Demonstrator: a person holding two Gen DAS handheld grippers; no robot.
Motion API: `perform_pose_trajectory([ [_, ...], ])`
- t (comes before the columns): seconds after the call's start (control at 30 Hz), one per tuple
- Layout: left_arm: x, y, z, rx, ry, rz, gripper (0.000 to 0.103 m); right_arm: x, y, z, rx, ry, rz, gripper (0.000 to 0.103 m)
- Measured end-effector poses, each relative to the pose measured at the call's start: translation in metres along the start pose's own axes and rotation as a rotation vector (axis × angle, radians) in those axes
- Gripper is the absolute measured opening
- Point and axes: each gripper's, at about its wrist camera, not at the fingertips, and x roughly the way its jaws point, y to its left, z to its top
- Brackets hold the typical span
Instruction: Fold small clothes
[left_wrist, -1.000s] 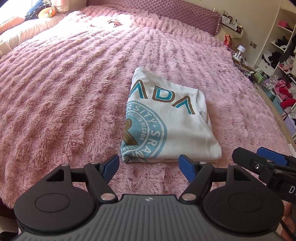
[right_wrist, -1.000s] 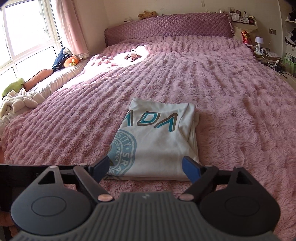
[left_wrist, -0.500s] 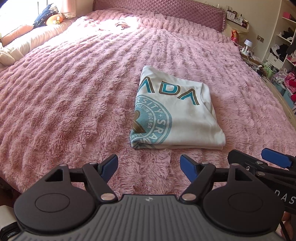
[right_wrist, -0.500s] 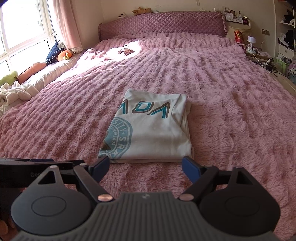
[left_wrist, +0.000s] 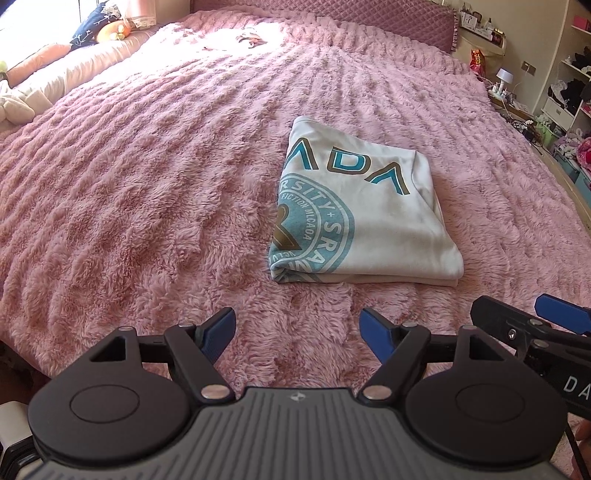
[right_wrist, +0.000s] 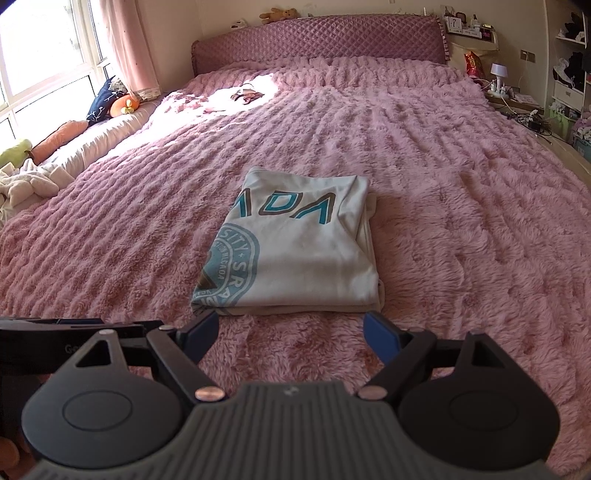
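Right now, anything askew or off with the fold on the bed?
Minor only. The folded shirt lies flat on the pink bedspread, but a lower layer peeks out along its right edge, so the stack isn't flush. Both claws, left and right, are open and clear of it.

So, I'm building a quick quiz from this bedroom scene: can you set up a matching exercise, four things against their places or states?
Things:
1. folded T-shirt
2. left tool
3. plush bear
4. small lamp

Places or states:
A. on top of the headboard
B. open, holding nothing
C. lying flat on the pink blanket
D. beside the bed, on the right

Pairs: 1-C, 2-B, 3-A, 4-D
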Motion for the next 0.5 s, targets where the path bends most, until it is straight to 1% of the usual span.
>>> perform_pose_trajectory([
  [0.27, 0.0026, 0.0012, -0.0029, 0.005, 0.014, 0.008, 0.089, 0.0016, -0.0006, -0.0006, 0.000, 0.009, 0.002, 0.081],
  [0.5, 0.0028, 0.0020, -0.0024, 0.004, 0.010, 0.007, 0.089, 0.0036, 0.0010, -0.0013, -0.006, 0.013, 0.003, 0.081],
])
